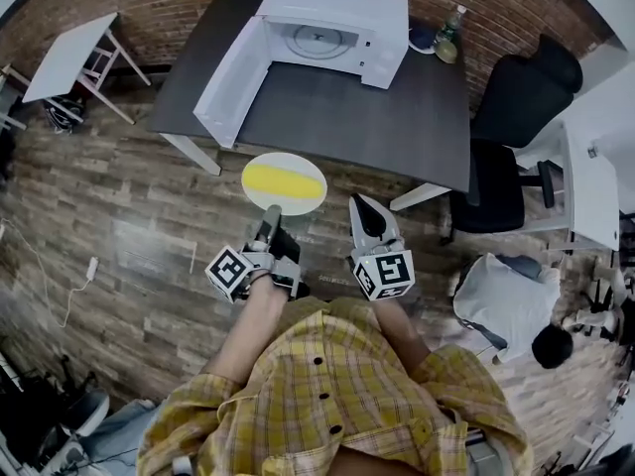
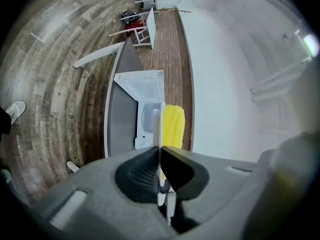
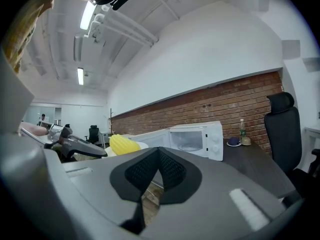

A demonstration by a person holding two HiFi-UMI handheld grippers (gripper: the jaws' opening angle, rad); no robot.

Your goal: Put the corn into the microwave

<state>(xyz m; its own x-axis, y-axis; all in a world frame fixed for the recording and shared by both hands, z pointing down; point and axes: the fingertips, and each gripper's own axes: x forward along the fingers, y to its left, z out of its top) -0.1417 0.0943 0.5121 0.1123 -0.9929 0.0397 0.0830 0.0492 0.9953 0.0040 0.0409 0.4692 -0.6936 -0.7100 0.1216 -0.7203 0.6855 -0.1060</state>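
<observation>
The yellow corn (image 1: pixel 284 179) lies crosswise on a round white plate (image 1: pixel 299 203). At 12 o'clock from it, the white microwave (image 1: pixel 342 18) stands on a dark table (image 1: pixel 342 117), door wide open.

Off to your right, a black office chair (image 1: pixel 516 117) sits by the counter's (image 1: pixel 347 117) right edge; a bottle (image 1: pixel 452 18) stands at that counter's far right corner, and a small white table (image 1: pixel 69 53) stands far left.
</observation>
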